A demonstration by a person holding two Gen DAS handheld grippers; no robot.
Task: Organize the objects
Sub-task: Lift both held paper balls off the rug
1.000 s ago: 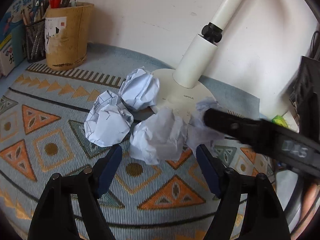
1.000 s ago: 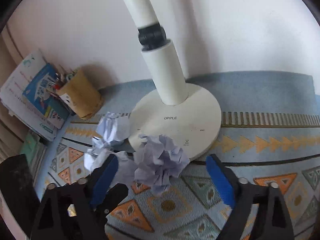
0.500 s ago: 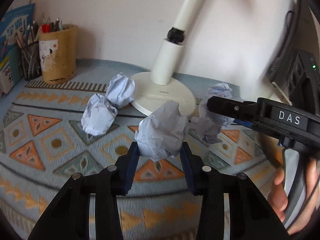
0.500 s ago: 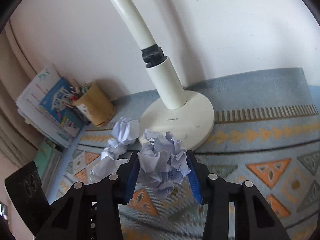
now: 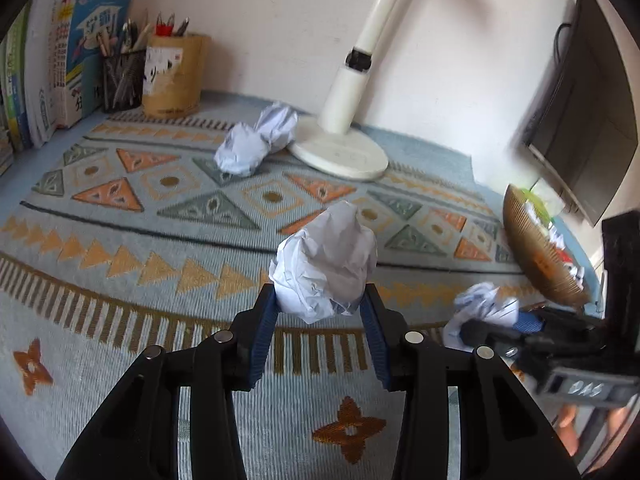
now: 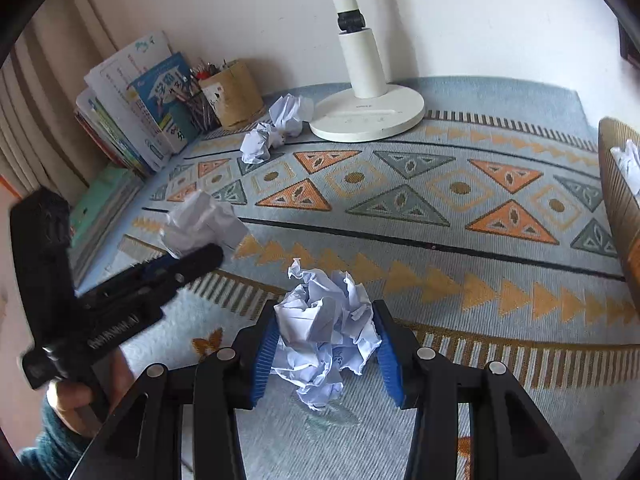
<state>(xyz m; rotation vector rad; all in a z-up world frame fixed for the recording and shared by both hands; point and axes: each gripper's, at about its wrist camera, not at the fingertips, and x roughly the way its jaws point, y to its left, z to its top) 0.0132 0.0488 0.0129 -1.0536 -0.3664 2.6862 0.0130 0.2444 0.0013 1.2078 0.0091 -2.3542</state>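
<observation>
My left gripper (image 5: 320,312) is shut on a white crumpled paper ball (image 5: 326,264) and holds it above the patterned mat; it also shows in the right wrist view (image 6: 200,224). My right gripper (image 6: 326,340) is shut on a bluish crumpled paper ball (image 6: 326,324), also held above the mat; this ball shows at the right of the left wrist view (image 5: 482,312). Two more paper balls (image 5: 256,140) lie next to the lamp base (image 5: 340,152); in the right wrist view they lie at the back (image 6: 276,128).
A woven basket (image 5: 540,252) with scraps inside stands at the right; its rim shows in the right wrist view (image 6: 616,184). Pen holders (image 5: 168,76) and books (image 5: 60,68) stand at the back left. A dark monitor (image 5: 588,120) is at the right wall.
Both grippers closed on their paper balls near the lamp, lifted them and pulled back toward the mat's near edge. The two other balls stayed by the lamp base.
</observation>
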